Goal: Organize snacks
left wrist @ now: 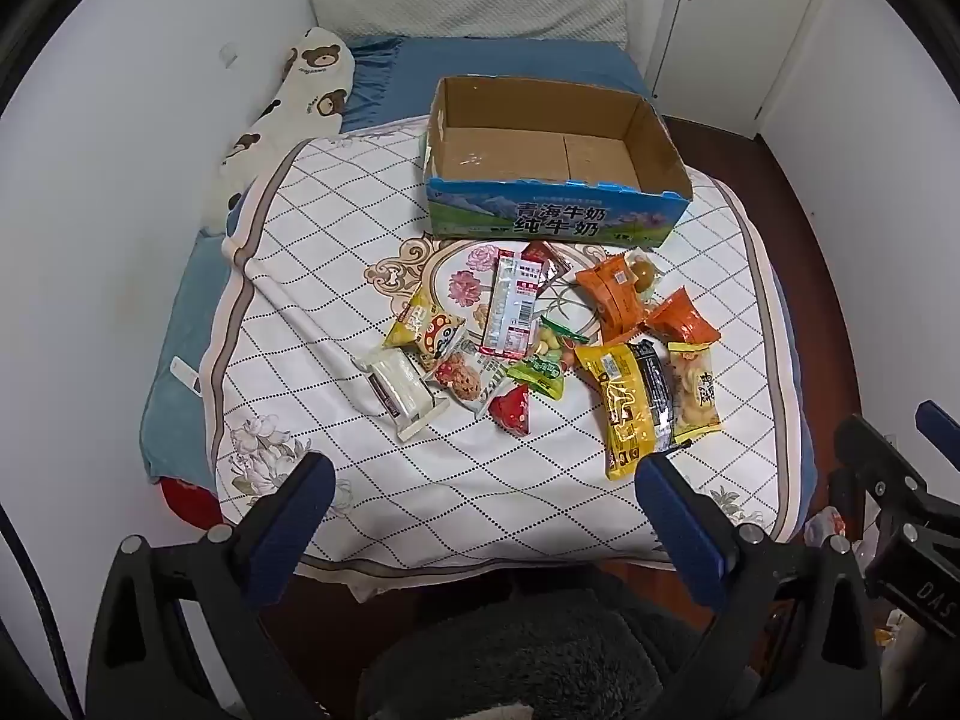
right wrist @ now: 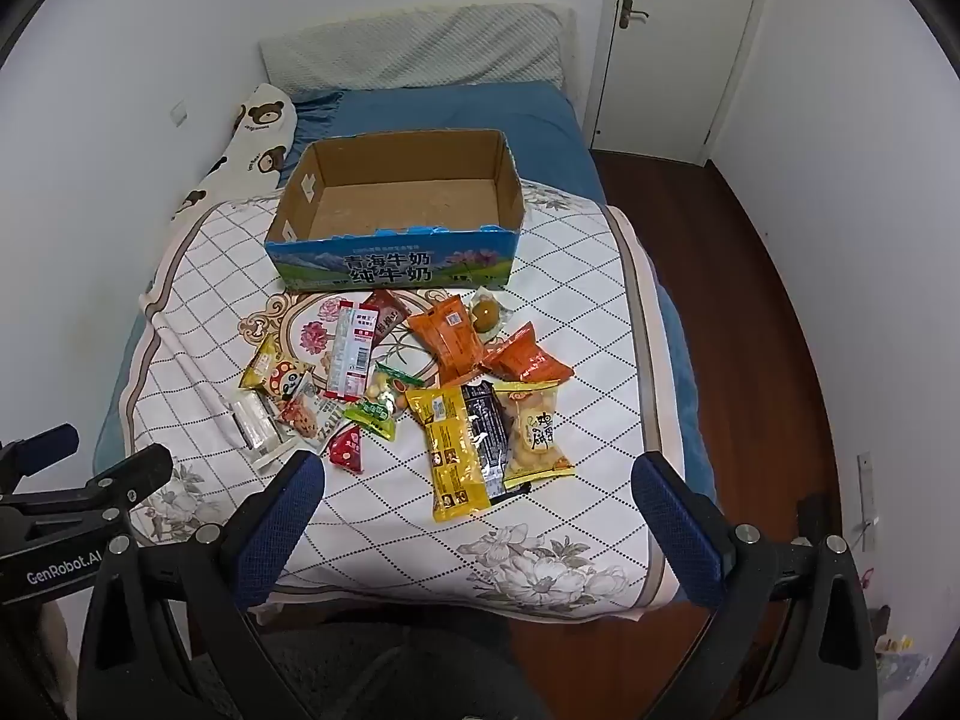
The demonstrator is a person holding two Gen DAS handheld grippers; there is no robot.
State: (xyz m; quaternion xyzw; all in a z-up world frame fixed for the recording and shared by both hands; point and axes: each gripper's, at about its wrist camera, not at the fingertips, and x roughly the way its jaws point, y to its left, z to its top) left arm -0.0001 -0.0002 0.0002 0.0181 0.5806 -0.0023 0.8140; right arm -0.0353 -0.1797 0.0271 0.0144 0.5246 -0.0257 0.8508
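From the left wrist camera, the left gripper (left wrist: pixel 480 498) hangs over the near edge of the bed with its two blue-padded fingers (left wrist: pixel 294 516) spread wide and nothing between them. Ahead, a white quilt (left wrist: pixel 288 276) with a diamond pattern covers the bed. On it stands an open cardboard box (left wrist: pixel 654 138), its inside bare and its front printed in blue and green. The snacks lie in a loose heap just in front of the box, on the quilt. Among them are a long white and red packet (left wrist: pixel 513 309), two orange packets (left wrist: pixel 618 297), a yellow bag (left wrist: pixel 615 405) with a black packet (left wrist: pixel 657 399) beside it, a small red triangular packet (left wrist: pixel 511 409) and a white wrapped bar (left wrist: pixel 399 387) at the left end. A bear-print pillow (left wrist: pixel 312 78) lies along the wall. Part of the right gripper shows at the right edge.

From the right wrist camera, the right gripper (right wrist: pixel 477 501) is also held short of the heap, fingers (right wrist: pixel 678 522) wide apart and holding nothing. The box (right wrist: pixel 507 180) sits at the far side of the quilt (right wrist: pixel 600 312), and the snacks lie scattered between it and the gripper, none of them inside. The yellow bag (right wrist: pixel 453 447) lies nearest, the red triangular packet (right wrist: pixel 348 450) to its left. A white door (right wrist: pixel 678 42) stands shut behind the bed.
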